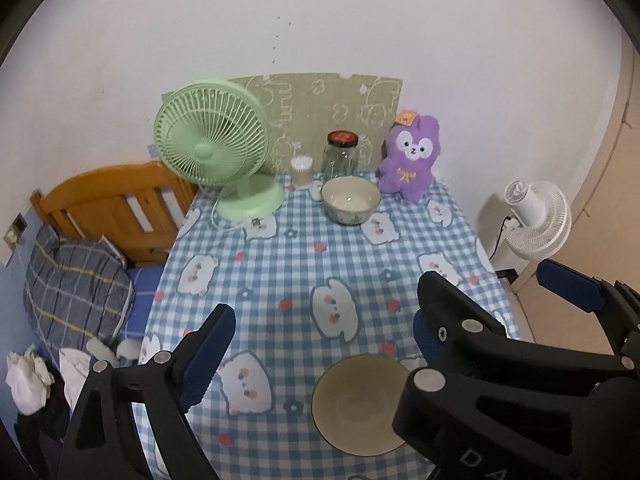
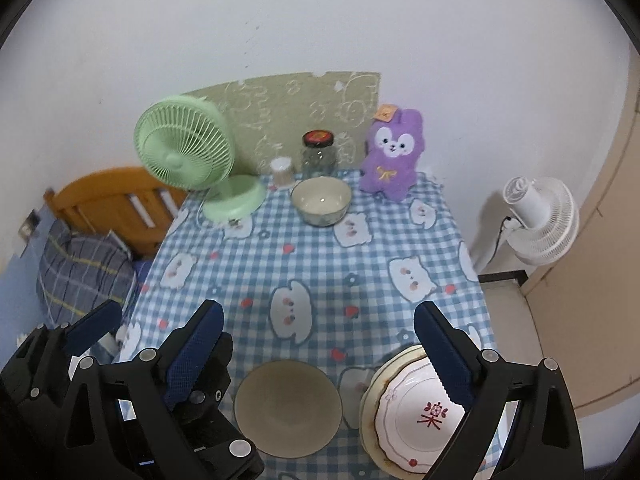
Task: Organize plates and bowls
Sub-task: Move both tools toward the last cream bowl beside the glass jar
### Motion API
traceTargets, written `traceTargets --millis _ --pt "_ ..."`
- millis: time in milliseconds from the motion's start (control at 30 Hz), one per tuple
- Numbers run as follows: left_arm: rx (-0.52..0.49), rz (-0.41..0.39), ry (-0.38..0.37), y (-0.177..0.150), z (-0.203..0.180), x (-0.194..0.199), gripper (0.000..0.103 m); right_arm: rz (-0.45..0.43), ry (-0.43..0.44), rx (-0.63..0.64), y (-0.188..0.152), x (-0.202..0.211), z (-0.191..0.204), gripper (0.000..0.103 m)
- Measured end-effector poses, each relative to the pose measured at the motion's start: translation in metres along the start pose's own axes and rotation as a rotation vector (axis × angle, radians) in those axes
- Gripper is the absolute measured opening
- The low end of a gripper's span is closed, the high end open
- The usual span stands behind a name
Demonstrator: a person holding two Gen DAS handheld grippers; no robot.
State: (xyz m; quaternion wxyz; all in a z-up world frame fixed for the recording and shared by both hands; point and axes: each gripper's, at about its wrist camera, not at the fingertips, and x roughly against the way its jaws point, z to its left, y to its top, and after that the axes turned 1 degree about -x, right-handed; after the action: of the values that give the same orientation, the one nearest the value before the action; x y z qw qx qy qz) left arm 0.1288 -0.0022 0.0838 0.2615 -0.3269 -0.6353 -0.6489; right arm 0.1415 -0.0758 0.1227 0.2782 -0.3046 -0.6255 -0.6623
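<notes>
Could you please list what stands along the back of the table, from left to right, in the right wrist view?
green fan → small cotton swab tub → glass jar → purple plush toy

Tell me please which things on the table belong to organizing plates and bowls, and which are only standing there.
Belong to the job:
- near bowl
- far bowl
- stacked plates

Only standing there:
- green fan
- glass jar
- cotton swab box
- purple plush toy
- white fan, beside the table
</notes>
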Motion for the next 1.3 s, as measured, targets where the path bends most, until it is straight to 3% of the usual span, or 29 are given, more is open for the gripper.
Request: traceTargets --millis 400,600,933,1300 --pt "-0.050 -0.017 -0.066 0.027 0.005 -0.006 0.093 -0.019 -0.055 -0.029 0.023 -0.002 0.002 0.098" --pt "-0.026 -0.022 -0.046 0.038 0.006 -0.014 0.097 -0.020 -0.070 -0.013 0.035 -0.010 0.002 0.098" --pt "0.013 -0.034 0.013 0.063 -0.003 -0.034 0.097 -0.024 -0.024 0.033 0.069 -0.042 -0.010 0.098" --pt "0.063 -0.028 0.065 0.094 -0.018 -0.082 0.097 -0.018 0.014 0.081 0.104 -0.094 -0.032 0.098"
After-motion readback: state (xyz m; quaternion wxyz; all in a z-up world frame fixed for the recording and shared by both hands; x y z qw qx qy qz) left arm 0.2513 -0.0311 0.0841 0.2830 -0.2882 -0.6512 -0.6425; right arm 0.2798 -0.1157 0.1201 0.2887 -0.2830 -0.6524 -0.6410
